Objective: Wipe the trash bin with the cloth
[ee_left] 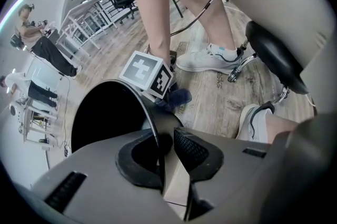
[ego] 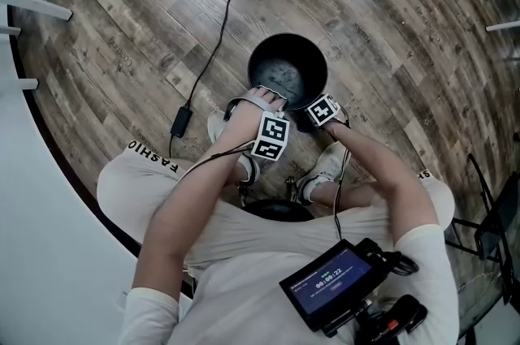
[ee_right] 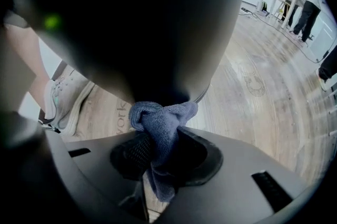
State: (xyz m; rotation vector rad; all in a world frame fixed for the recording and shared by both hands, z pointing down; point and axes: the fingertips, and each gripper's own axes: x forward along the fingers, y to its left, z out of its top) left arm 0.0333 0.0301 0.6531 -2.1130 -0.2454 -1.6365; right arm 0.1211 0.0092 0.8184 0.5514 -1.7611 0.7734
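Cloth (ee_right: 164,118) fills right tongs (ee_right: 160,150); left tongs (ee_left: 166,148) clamp bin (ee_left: 154,115).

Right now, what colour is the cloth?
The cloth is greyish blue; clearest in the right gripper view.

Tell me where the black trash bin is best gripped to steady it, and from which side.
Grip the trash bin at its thin rim, on the side near the person, coming from above with one jaw inside and one outside. It stands upright and open, and its round body looks too wide. The left tool holds it so.
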